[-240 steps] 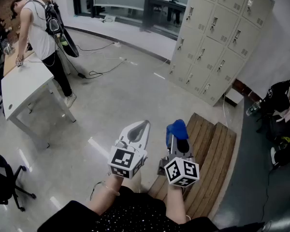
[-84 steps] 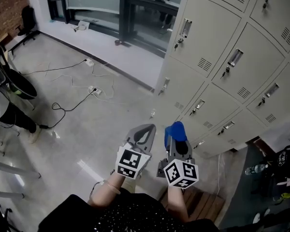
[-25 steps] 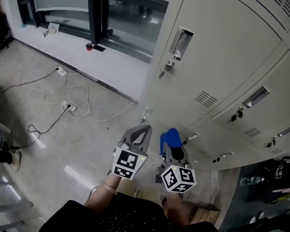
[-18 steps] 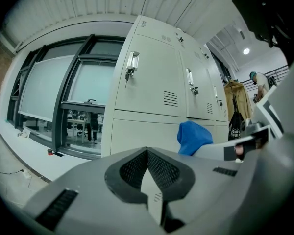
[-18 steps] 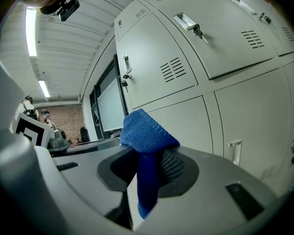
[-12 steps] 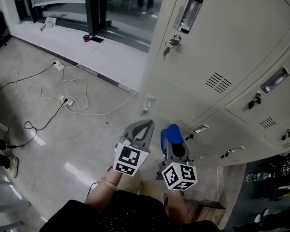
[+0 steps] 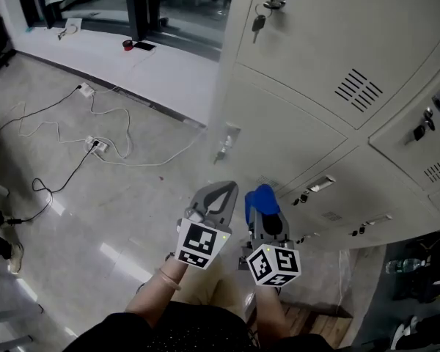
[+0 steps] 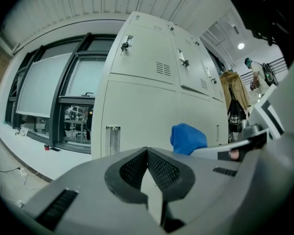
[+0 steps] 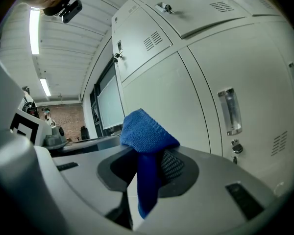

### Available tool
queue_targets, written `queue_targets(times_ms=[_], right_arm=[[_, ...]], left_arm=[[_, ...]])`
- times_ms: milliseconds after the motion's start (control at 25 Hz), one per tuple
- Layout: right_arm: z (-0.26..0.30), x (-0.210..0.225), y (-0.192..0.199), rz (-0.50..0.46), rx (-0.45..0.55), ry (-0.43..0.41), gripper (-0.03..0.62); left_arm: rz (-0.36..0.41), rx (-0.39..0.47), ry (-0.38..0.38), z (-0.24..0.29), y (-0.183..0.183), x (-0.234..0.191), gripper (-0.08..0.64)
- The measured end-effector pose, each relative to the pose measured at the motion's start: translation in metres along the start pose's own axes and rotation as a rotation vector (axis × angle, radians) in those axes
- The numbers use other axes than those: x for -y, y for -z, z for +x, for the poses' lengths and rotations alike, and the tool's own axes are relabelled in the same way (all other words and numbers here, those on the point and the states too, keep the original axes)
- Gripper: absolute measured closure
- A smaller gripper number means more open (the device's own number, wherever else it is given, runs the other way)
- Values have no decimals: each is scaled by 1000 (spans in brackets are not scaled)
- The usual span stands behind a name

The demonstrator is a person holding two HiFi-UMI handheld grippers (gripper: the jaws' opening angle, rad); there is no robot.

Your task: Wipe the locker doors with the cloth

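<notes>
- Two claws are up in front of the locker doors (image 7: 308,72). My right gripper (image 7: 262,205) is clenched on the blue cloth (image 7: 263,197), and my left gripper (image 7: 218,194) beside it is closed on nothing.
- The cloth stands out of the jaws, near the doors but not yet touching them.
- Only a fold seems pinched, so I reckon a hard drag across a door could pull it free.
- A key (image 7: 258,22) hangs from the lock on the door above, and the cloth might snag there.
- If I press too deep, my bare jaw tips may scrape the paint.
</notes>
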State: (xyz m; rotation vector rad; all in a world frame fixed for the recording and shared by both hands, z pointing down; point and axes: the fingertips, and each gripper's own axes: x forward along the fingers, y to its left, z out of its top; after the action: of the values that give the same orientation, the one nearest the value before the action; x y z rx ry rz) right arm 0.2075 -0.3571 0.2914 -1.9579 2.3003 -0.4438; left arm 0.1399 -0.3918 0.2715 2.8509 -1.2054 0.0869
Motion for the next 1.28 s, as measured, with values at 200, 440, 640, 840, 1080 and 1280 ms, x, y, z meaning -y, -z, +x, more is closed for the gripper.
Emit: queue_targets(times_ms=[200,440,640,840,1080,1280], right_arm=[[19,17,37,-9,34,-27,503],[39,36,83,-12,84,-52,503],[51,52,120,-25,133,-39,504],[58,59,152,-35,172,-61,504],[65,65,183,-41,204,-56,503],[72,71,202,-13,191,-65,504]], left_arm=[[40,8,10,17,45,2,554],[24,30,-6,27,103,-4,554],[32,65,1,37,143,-9,554],[43,102,28,38,178,-13,554],[60,146,-18,28,210,-24,554],[66,148,-8,23,230,-22,554]])
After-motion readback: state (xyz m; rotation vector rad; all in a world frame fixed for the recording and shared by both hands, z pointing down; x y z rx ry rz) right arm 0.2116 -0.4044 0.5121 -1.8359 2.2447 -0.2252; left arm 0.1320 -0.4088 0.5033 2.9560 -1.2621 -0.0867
